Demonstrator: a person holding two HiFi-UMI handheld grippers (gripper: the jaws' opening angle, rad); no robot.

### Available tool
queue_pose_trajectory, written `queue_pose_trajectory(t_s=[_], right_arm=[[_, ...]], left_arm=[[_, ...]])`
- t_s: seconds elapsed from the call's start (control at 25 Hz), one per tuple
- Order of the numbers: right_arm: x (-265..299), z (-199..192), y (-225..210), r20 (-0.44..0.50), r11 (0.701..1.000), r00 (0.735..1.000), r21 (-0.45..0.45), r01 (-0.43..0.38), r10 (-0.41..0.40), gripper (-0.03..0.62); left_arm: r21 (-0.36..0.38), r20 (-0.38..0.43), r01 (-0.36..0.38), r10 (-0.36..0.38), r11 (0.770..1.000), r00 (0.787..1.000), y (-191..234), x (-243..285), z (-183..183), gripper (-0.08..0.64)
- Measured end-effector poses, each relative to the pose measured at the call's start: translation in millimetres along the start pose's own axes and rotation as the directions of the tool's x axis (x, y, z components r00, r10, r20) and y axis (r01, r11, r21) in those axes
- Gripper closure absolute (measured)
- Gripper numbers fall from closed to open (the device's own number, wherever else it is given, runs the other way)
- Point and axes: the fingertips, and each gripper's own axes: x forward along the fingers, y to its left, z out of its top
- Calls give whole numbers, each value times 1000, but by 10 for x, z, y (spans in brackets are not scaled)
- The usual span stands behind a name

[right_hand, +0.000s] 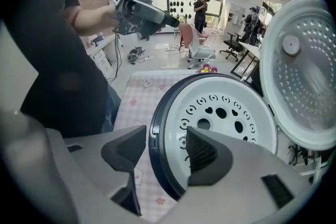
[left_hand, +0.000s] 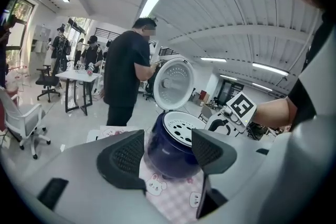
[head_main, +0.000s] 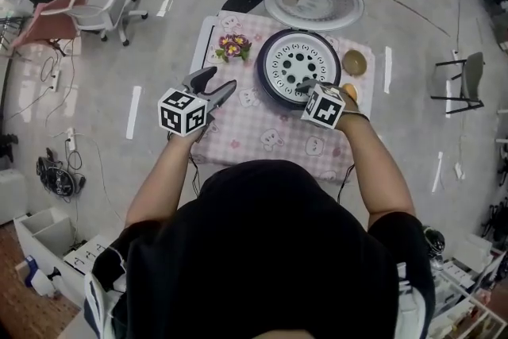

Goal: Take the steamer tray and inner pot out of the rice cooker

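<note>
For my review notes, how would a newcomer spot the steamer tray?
Start at the table draped in pink checks. On it stands a dark blue rice cooker, its lid swung open. The steamer tray is the white disc in the cooker's mouth, alone in being pierced with dark holes.

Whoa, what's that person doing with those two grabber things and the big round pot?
A person holds a gripper in each hand at a rice cooker on a pink checked tablecloth. Its lid is flipped open, and the white steamer tray with holes sits inside. The right gripper hangs over the cooker's near edge, jaws open, gripping nothing. The left gripper is open and empty too, off to the cooker's left. Nothing is lifted out yet.
</note>
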Motion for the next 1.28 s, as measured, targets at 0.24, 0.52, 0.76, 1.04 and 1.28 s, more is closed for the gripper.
queue_pose_trajectory(t_s=[0.24, 0.52, 0.76, 1.04, 1.28], right_arm=[[117, -54, 34, -63, 997, 997, -65, -51, 47, 368], [218, -133, 89, -108, 989, 988, -91, -117, 107, 375], [226, -153, 53, -125, 984, 984, -108, -140, 126, 397], [55, -204, -29, -164, 986, 981, -119, -120, 100, 434], [-36, -170, -5, -155, 986, 985, -131, -101, 80, 485]], left_arm=[[-3, -13, -26, 26, 1000, 1000, -18, -42, -92, 272], [-26, -10, -46, 46, 999, 999, -24, -88, -127, 272], [-17, 8, -61, 61, 998, 998, -70, -78, -100, 272], [-14, 2, -67, 67, 998, 998, -133, -126, -128, 272], [-9, 10, -67, 67, 998, 998, -205, -163, -130, 272]])
